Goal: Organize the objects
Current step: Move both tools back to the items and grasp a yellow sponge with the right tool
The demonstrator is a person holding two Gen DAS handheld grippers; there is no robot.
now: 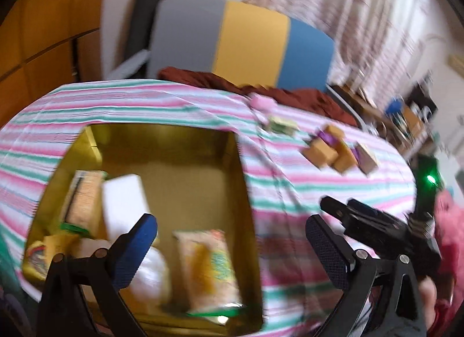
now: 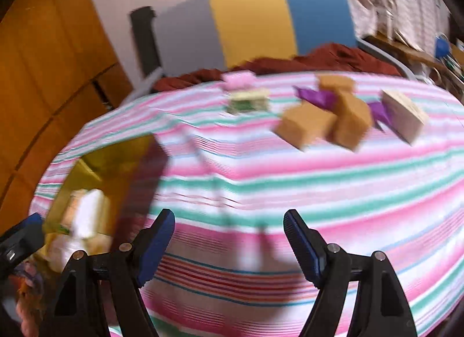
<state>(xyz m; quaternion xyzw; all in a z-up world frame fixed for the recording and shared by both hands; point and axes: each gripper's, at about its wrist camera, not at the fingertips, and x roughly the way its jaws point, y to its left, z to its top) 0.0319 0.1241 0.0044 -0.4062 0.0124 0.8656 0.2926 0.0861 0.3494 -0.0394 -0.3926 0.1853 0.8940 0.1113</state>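
On my left wrist camera, the left gripper [image 1: 232, 238] hangs with its jaws spread wide and nothing between them, above the near edge of a gold tin box [image 1: 162, 145] that sits on the striped tablecloth [image 1: 304, 192]. Inside the box I see a white block [image 1: 124, 200], a tan packet [image 1: 85, 200] leaning beside it, a yellow-patterned packet [image 1: 207, 264] lying flat, and something white and rounded [image 1: 150, 270] partly behind my blue finger pad [image 1: 139, 244]. Everything is smeared by blur. Farther along the cloth lie a pink item [image 1: 262, 102], a green-and-cream packet [image 1: 282, 126] and a cluster of tan boxes with purple wrappers [image 1: 333, 148]. The right gripper [image 1: 374, 221] shows at the right edge, just beside mine; from here I cannot tell how its jaws stand.

On my right wrist camera, the right gripper [image 2: 229, 235] is wide open and empty over bare striped cloth [image 2: 319, 186]. The gold box [image 2: 101, 168] sits to the lower left, its contents only blurred pale shapes. Far across the cloth are the pink item [image 2: 239, 78], the green-and-cream packet [image 2: 249, 100], the tan boxes [image 2: 327, 116] with purple wrappers, and a pale box [image 2: 403, 115] touching the cluster's right end. A blue pad of the left gripper [image 2: 26, 229] pokes in at the left edge.
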